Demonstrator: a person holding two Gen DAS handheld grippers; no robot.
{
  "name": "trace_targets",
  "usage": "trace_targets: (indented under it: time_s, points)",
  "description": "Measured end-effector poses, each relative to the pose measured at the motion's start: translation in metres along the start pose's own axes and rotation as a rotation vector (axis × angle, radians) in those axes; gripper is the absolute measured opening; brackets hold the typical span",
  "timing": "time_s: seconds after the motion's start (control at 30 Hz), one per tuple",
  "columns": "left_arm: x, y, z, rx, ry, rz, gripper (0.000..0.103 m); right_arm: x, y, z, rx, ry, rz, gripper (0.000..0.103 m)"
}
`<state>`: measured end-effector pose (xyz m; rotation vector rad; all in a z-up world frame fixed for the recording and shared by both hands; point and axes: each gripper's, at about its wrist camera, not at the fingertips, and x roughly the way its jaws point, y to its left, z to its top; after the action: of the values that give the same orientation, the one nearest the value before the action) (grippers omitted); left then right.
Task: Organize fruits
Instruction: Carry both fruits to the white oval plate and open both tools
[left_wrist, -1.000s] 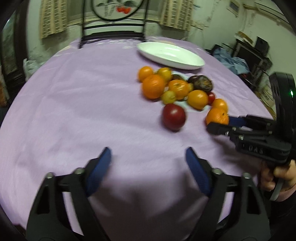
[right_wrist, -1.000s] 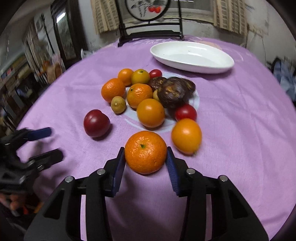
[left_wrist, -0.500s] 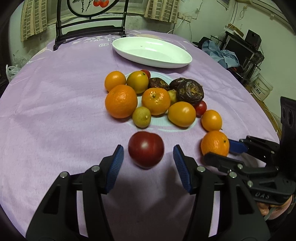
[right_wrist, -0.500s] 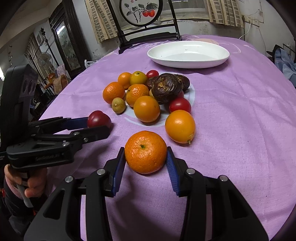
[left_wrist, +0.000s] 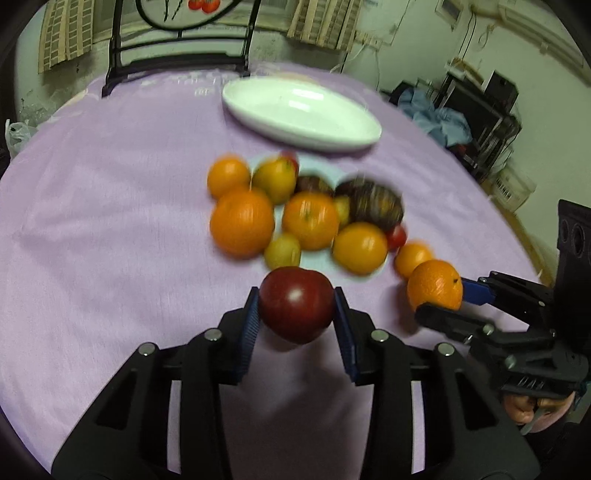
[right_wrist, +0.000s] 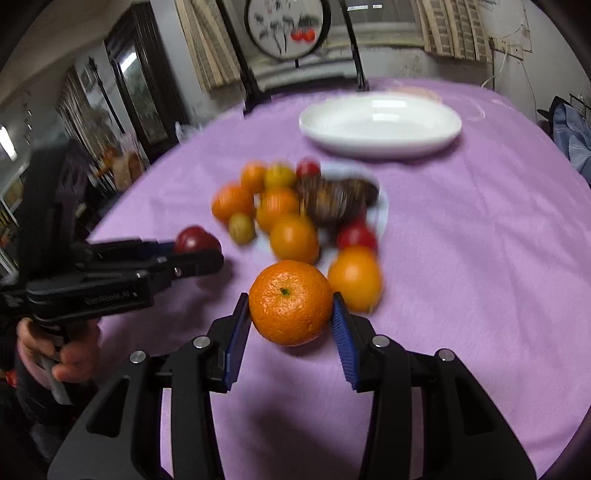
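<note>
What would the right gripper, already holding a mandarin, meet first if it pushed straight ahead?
Probably the smooth orange fruit just beyond the mandarin held by the right gripper; depth is unclear.

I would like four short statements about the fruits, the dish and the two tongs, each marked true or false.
1. The left tongs grip a dark red fruit. True.
2. The right tongs are empty. False: they hold an orange.
3. The white dish has no fruit in it. True.
4. The remaining fruits lie in the white dish. False: they are heaped on the purple tablecloth, nearer than the dish.
</note>
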<state>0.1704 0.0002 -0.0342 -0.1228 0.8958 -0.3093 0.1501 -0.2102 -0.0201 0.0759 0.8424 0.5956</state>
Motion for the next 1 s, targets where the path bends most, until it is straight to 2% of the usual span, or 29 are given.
trace_targets:
  time_s: [0.07, 0.13, 0.2, 0.3, 0.47, 0.63, 0.73, 0.8, 0.93, 1.0]
  points:
    - [-0.003, -0.002, 0.025, 0.004, -0.048, -0.001, 0.039, -0.007, -0.009, 0.021, 0.003, -0.06, -0.018, 0.044]
    - [0.001, -0.004, 0.053, 0.013, -0.087, 0.007, 0.039, -0.005, -0.023, 0.053, 0.008, -0.132, -0.077, 0.044]
    - [0.012, -0.006, 0.085, 0.015, -0.107, 0.005, 0.039, 0.008, -0.041, 0.083, 0.032, -0.158, -0.101, 0.044]
    - [0.042, -0.012, 0.134, 0.024, -0.118, 0.029, 0.039, 0.043, -0.072, 0.125, 0.078, -0.155, -0.162, 0.044]
    - [0.109, -0.006, 0.183, -0.001, -0.024, 0.087, 0.039, 0.096, -0.107, 0.163, 0.081, -0.091, -0.247, 0.044]
    - [0.148, 0.005, 0.19, -0.024, 0.057, 0.113, 0.039, 0.121, -0.127, 0.17, 0.089, -0.032, -0.242, 0.044]
    - [0.156, 0.007, 0.19, -0.038, 0.093, 0.107, 0.039, 0.125, -0.127, 0.171, 0.078, -0.015, -0.238, 0.045]
    - [0.155, 0.007, 0.191, -0.036, 0.087, 0.118, 0.042, 0.13, -0.126, 0.171, 0.072, 0.005, -0.239, 0.046]
    - [0.133, 0.008, 0.189, -0.053, 0.05, 0.107, 0.062, 0.118, -0.119, 0.167, 0.062, -0.01, -0.241, 0.057]
    - [0.112, 0.012, 0.187, -0.072, 0.01, 0.098, 0.078, 0.1, -0.115, 0.163, 0.078, -0.048, -0.221, 0.065]
